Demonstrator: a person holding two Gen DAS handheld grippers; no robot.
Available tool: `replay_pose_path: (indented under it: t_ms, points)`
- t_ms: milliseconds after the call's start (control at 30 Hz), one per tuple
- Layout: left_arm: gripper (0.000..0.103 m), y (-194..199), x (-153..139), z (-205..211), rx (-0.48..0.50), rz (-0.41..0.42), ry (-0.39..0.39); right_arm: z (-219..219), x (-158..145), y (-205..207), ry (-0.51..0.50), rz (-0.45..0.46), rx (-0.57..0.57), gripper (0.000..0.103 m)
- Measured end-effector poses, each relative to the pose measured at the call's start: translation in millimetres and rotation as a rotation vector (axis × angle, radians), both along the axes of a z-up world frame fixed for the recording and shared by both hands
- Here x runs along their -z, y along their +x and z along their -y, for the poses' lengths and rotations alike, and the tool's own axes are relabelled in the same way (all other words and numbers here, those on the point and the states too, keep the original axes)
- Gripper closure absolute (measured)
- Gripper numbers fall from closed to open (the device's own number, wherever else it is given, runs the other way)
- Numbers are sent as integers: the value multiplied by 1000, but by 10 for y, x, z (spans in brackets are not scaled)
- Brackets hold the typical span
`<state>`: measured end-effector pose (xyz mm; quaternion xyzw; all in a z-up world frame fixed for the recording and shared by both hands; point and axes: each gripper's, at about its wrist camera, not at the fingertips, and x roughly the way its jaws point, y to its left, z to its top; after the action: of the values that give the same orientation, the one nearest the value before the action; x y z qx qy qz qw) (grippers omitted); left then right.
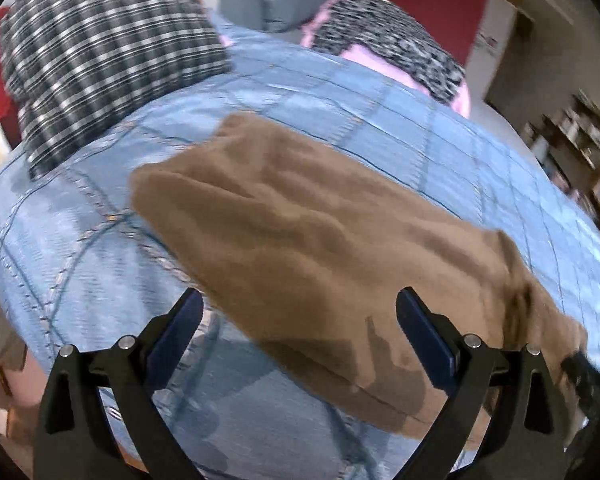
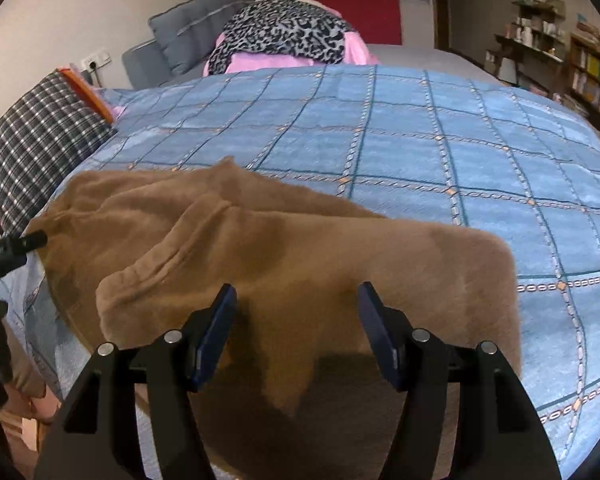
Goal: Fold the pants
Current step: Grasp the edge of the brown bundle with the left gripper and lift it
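Observation:
Brown fleece pants [image 1: 320, 248] lie bunched and folded over on the blue checked bedspread [image 1: 80, 240], near its front edge. My left gripper [image 1: 300, 308] hovers over their near edge, open, with nothing between its fingers. In the right wrist view the pants [image 2: 300, 248] spread from the left to a squared end at the right. My right gripper [image 2: 298, 300] hangs above their near part, open and holding nothing. The left gripper's black tip [image 2: 16, 248] shows by the pants' left end. The left wrist view is blurred.
A plaid pillow [image 2: 32, 144] lies at the bed's left. A leopard-print and pink heap [image 2: 284, 40] sits at the far side before grey cushions [image 2: 188, 32]. Bookshelves [image 2: 580, 68] stand at the right. The bedspread [image 2: 460, 160] stretches right of the pants.

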<state>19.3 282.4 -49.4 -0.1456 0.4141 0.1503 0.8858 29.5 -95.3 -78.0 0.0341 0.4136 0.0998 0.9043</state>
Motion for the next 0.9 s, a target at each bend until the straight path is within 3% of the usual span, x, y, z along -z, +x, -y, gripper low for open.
replay_pose_path:
  t_ms: [433, 900]
  points:
    - [5, 4, 199, -881, -192, 47, -174, -287, 1, -115, -38, 17, -81, 40]
    - [3, 343, 466, -1317, -224, 118, -354, -384, 2, -145, -41, 16, -103, 40]
